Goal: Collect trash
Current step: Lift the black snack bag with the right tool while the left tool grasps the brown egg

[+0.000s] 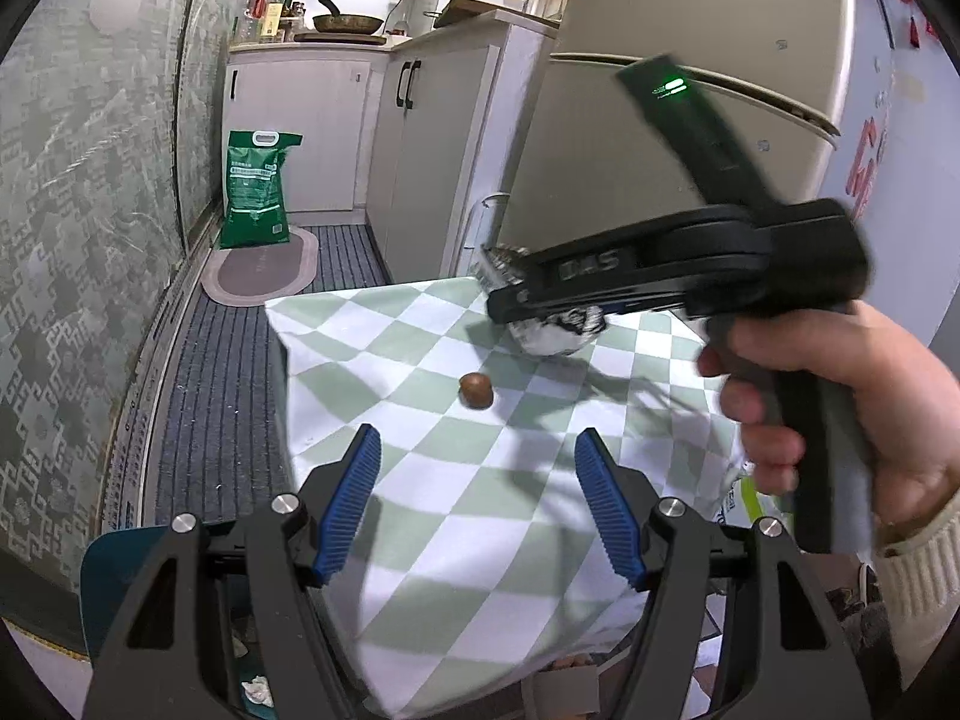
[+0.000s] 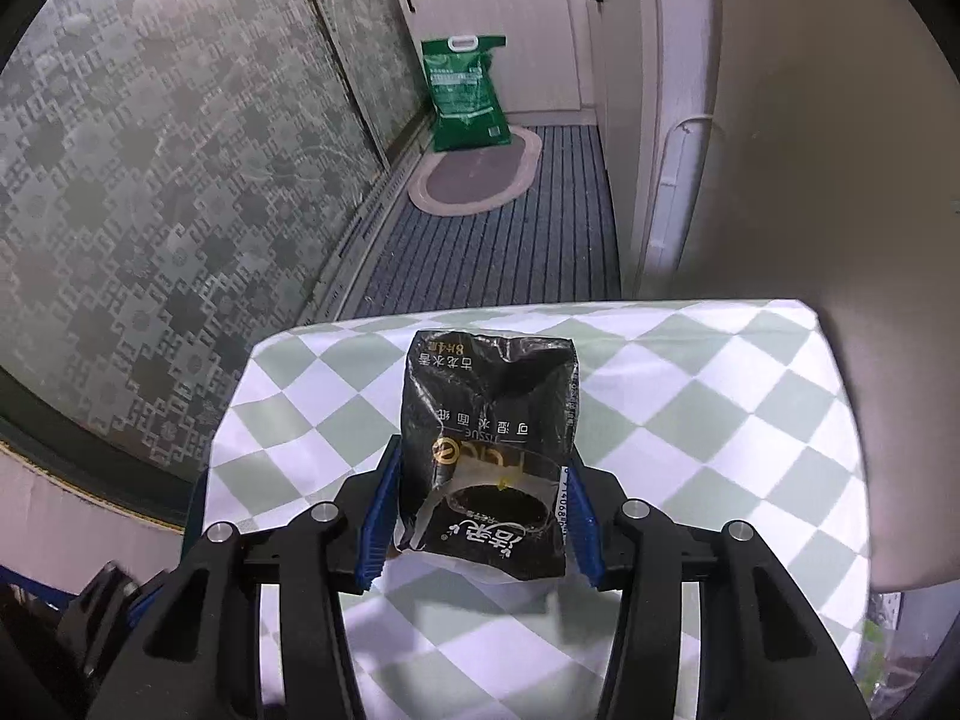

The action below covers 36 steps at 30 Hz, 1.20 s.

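Checked tablecloth by kitchen cabinets; right tool pinching tissue packet, left tool spread

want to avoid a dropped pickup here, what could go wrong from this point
1. The black tissue wrapper between the right gripper's pads is thin and crumpled; it may slip or fold out when lifted.
2. The small brown nut ahead of the open left gripper looks round and might roll on the checkered tablecloth.
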Each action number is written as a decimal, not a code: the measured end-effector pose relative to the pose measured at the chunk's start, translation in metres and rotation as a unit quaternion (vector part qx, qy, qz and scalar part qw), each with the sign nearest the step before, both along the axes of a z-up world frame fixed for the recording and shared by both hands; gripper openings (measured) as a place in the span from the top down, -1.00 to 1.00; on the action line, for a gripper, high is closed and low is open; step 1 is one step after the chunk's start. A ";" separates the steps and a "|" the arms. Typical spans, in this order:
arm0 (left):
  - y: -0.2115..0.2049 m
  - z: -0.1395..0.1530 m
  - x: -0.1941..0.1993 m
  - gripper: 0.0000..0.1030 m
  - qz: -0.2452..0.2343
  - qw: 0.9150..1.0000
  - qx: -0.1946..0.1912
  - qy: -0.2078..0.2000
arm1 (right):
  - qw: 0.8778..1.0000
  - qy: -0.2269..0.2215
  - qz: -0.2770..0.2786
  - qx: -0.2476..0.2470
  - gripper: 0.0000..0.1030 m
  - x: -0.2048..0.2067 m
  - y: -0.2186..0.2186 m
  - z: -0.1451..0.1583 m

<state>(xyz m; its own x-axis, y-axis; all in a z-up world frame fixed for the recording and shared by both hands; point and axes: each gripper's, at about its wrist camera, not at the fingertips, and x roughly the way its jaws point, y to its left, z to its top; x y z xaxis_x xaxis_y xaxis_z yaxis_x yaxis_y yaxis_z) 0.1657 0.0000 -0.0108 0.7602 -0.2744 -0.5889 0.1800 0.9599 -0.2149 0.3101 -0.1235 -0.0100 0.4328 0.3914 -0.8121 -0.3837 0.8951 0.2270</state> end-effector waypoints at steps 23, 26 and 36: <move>-0.030 -0.024 0.056 0.40 0.044 0.996 0.042 0.064 | 0.997 -0.065 0.032 0.021 0.04 -0.041 -0.059 0.040; -0.032 -0.025 0.062 0.40 0.053 0.995 0.053 0.064 | 0.997 -0.065 0.033 0.022 0.04 -0.043 -0.065 0.039; -0.042 -0.026 0.074 0.38 0.090 0.991 0.077 0.062 | 0.997 -0.063 0.039 0.020 0.04 -0.048 -0.073 0.036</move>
<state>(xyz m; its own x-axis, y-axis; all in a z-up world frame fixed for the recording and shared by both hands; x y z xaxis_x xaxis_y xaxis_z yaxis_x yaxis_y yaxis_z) 0.2398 -0.0424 -0.0370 0.7075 -0.0406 -0.7056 -0.0150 0.9973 -0.0724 0.2626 -0.1970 0.0265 0.4978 0.4597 -0.7354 -0.4799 0.8523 0.2079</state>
